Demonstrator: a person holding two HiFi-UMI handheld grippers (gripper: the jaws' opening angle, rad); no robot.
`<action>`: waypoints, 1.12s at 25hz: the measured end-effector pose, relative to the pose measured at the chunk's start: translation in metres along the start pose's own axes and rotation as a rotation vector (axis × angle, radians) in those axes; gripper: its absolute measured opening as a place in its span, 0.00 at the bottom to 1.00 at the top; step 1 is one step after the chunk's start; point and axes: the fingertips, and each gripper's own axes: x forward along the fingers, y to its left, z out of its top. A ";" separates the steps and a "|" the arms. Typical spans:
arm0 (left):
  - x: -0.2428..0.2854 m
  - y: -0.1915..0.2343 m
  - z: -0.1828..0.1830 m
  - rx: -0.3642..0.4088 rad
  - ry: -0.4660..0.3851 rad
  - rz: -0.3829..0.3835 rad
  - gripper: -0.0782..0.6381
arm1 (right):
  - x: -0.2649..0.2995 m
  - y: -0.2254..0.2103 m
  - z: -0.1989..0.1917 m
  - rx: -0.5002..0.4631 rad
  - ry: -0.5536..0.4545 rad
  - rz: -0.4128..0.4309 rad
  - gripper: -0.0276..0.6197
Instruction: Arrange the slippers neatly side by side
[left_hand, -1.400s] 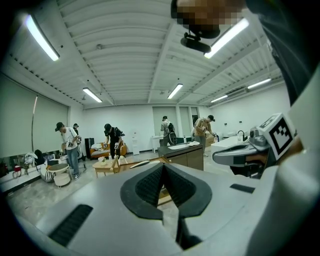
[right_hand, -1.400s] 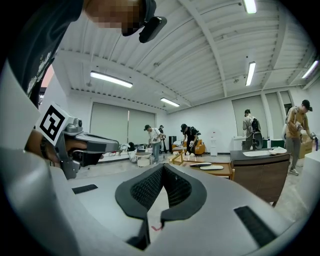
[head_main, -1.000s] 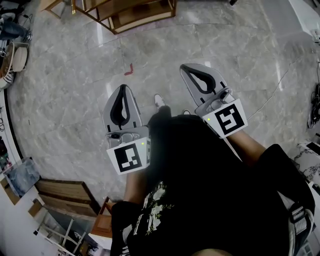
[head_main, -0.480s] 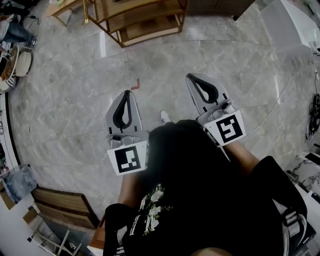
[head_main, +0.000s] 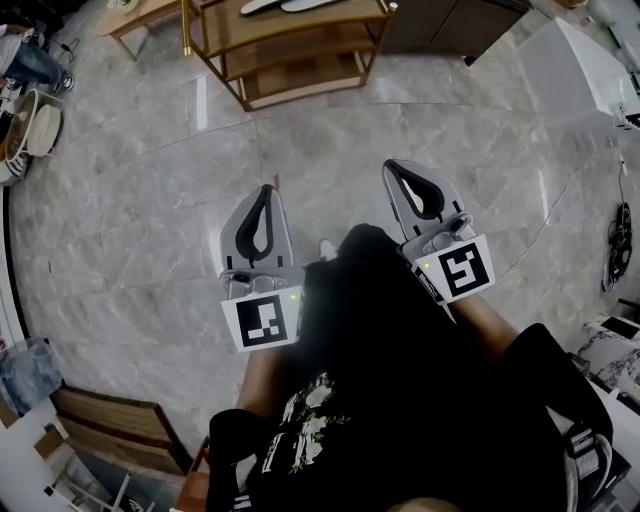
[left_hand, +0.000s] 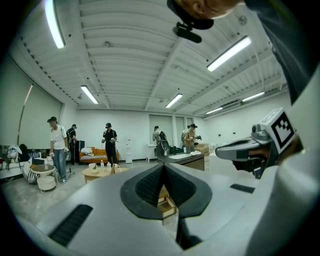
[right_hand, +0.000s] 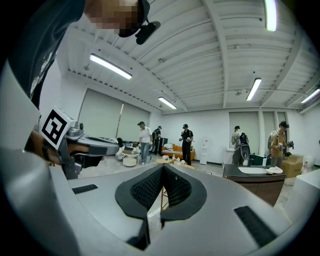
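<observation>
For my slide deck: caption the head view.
Person holds left gripper and right gripper, both shut and empty, above a stone floor, wooden shelf ahead.

Both grey two-jaw grippers, left and right, are held out level side by side, jaws closed together on nothing

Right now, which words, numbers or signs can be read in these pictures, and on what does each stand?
No readable text anywhere.
Left cube, right cube: square patterns only, no letters.
Shirt print: too blurred to read.
</observation>
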 end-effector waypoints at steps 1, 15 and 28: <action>0.001 -0.001 0.000 0.002 -0.004 -0.001 0.11 | -0.001 -0.002 -0.002 -0.002 0.005 -0.004 0.03; -0.005 0.017 0.000 -0.015 -0.033 -0.006 0.11 | 0.006 0.009 0.012 -0.027 -0.003 -0.013 0.03; 0.020 0.028 -0.024 0.015 0.083 -0.012 0.11 | 0.018 -0.030 -0.013 -0.003 0.037 -0.090 0.03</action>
